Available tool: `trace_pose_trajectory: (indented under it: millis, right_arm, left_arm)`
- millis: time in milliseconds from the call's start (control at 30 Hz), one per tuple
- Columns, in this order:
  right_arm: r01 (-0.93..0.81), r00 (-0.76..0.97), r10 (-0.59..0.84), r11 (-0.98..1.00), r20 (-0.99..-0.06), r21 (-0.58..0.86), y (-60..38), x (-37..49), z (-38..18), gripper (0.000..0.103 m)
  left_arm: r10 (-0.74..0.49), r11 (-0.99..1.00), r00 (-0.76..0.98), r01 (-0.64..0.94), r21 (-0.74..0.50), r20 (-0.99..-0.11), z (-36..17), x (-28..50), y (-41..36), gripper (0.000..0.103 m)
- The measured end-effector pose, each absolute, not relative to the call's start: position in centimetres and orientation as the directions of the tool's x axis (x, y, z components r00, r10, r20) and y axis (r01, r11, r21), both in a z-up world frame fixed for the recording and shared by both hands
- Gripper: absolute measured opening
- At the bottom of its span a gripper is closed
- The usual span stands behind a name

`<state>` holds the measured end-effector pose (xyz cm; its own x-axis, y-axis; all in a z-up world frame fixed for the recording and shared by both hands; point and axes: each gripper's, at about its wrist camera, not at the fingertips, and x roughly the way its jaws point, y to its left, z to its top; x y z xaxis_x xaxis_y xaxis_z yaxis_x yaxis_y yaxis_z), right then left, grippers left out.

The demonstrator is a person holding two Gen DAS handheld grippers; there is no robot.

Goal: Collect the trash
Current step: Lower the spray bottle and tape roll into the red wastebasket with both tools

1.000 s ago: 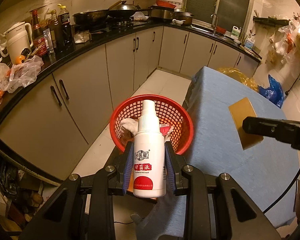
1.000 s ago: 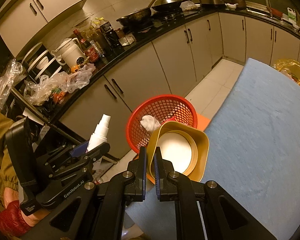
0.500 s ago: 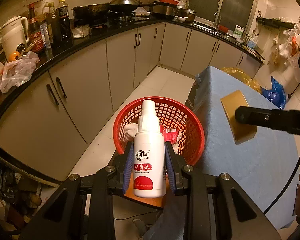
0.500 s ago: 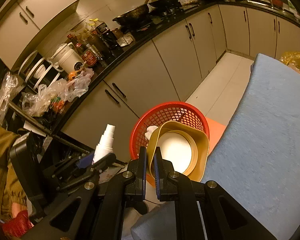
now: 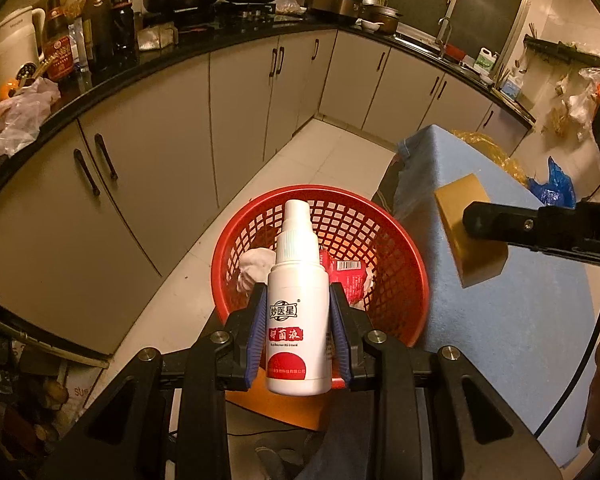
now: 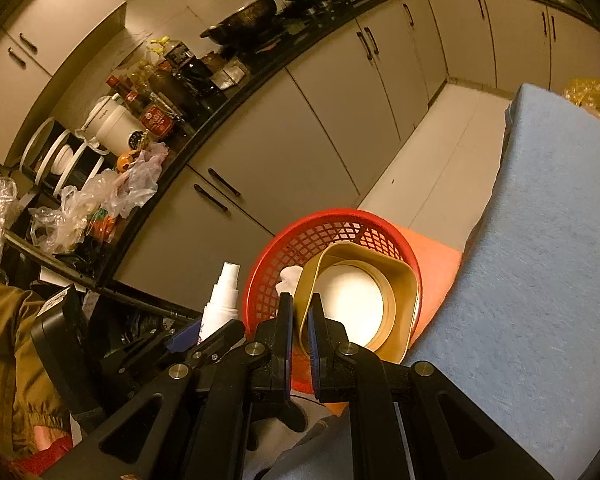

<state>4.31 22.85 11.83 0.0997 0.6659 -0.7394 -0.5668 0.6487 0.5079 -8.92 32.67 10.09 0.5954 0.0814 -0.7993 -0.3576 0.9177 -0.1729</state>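
Observation:
My left gripper (image 5: 298, 300) is shut on a white spray bottle (image 5: 298, 320) with a red label, held upright just before the near rim of a red mesh basket (image 5: 380, 240). The basket holds crumpled white tissue (image 5: 254, 266) and a red wrapper (image 5: 346, 278). My right gripper (image 6: 299, 312) is shut on the rim of a square gold paper bowl (image 6: 360, 304) with a white inside, held over the basket (image 6: 284, 252). In the left wrist view the bowl (image 5: 466, 228) hangs over the table to the basket's right. The bottle (image 6: 222, 300) shows left of the basket in the right wrist view.
The basket sits on an orange stool (image 6: 440, 268) beside a table under a blue cloth (image 6: 540, 260). A kitchen counter (image 5: 100, 80) with bottles, pans and plastic bags curves along the left and back above grey cabinets. A tiled floor (image 5: 320, 160) runs between.
Both grippers have moved closer to the basket. The bottle now stands nearer the basket's rim and the gold bowl hangs more over the basket's opening.

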Motion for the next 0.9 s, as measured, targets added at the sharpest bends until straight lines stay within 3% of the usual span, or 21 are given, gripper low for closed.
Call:
trace_pose_trajectory:
  millis: [900]
  right_arm:
    - [-0.522,0.073,0.629,0.685,-0.774,0.508,25.3,7.2,7.9,0.007]
  left_arm:
    - [0.049,0.929,0.575,-0.326,-0.175,-0.817,7.8,-5.9,33.1,0.029]
